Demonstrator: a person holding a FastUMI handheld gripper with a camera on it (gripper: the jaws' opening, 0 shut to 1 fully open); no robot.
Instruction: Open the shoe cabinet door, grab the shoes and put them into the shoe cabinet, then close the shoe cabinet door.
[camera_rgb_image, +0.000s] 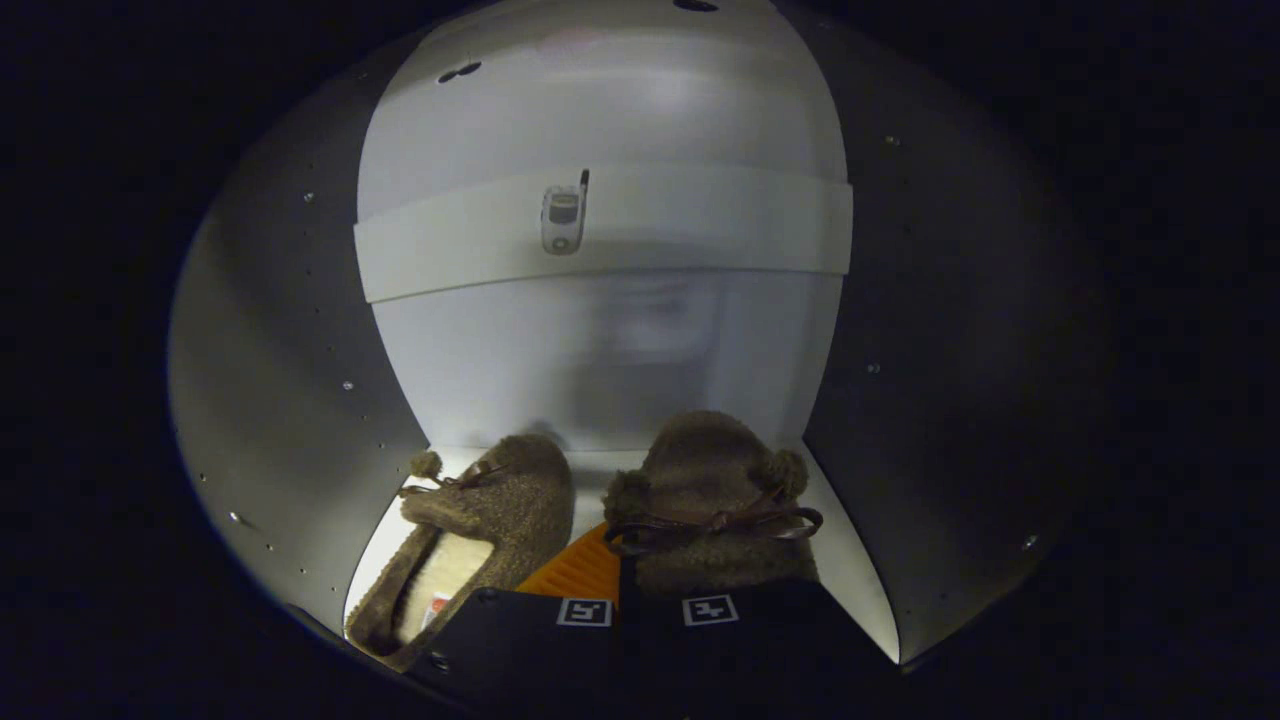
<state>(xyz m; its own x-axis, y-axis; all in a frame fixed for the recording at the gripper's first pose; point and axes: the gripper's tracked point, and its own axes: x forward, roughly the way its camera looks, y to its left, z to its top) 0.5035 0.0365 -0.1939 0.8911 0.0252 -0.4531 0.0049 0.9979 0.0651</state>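
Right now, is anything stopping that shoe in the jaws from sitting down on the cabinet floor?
Nothing visible does. The right shoe is already inside the cabinet, held at its rear in the gripper. The left shoe lies beside it, with a strip of bare floor between them.

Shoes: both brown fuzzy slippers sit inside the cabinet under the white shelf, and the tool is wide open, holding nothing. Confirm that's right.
Not quite. In the gripper view both slippers are inside the cabinet under the shelf, but the tool is shut on the right slipper.

Dim, dark edges, soft fisheye blur
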